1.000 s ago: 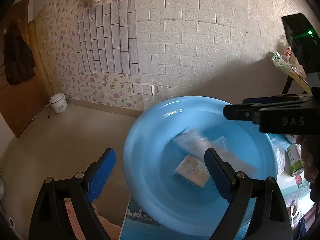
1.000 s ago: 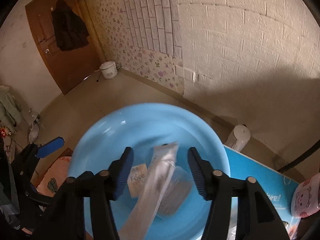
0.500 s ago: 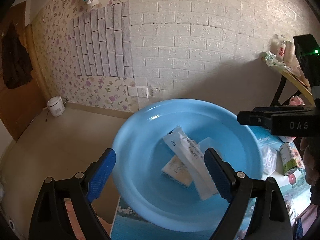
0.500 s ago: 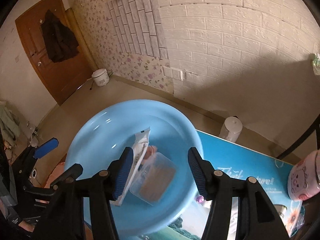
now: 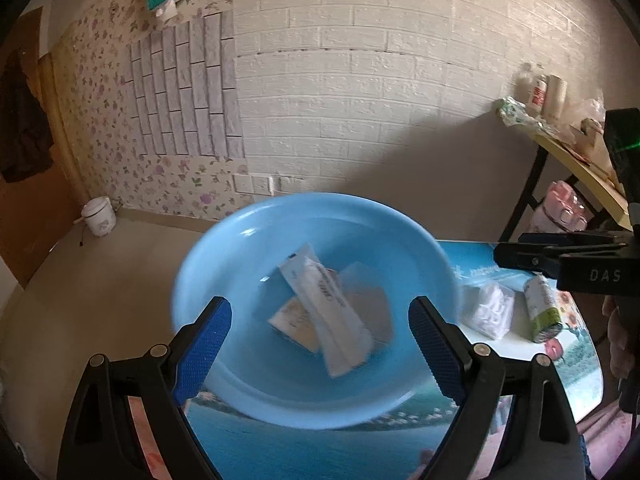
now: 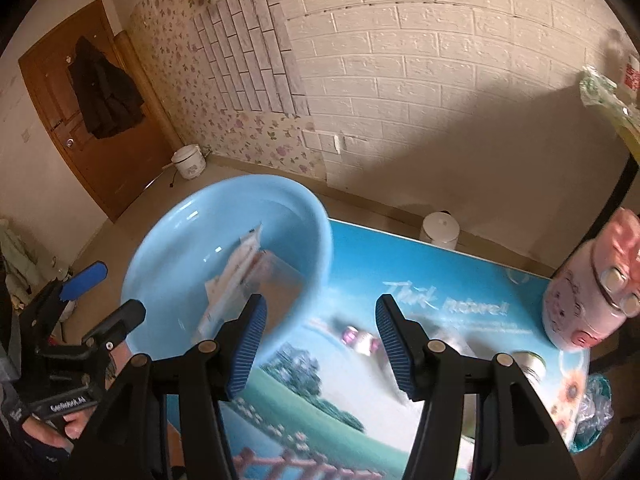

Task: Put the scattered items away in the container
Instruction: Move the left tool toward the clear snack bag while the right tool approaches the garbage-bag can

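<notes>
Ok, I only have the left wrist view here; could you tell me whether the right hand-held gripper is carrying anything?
Observer: No, the right hand-held gripper is open with nothing between its pads.
Operator: Is anything loose in front of it?
Observer: Yes, a small purple-and-white item, too blurred to identify, lies on the table mat, seen between its fingers.
Operator: Anything else out of my sight?
Observer: A crinkled teal thing sits at the mat's right edge, below the pink bottle.

Packets [image 5: 328, 312] in blue basin [image 5: 224, 256], can [image 5: 542, 308] outside
</notes>
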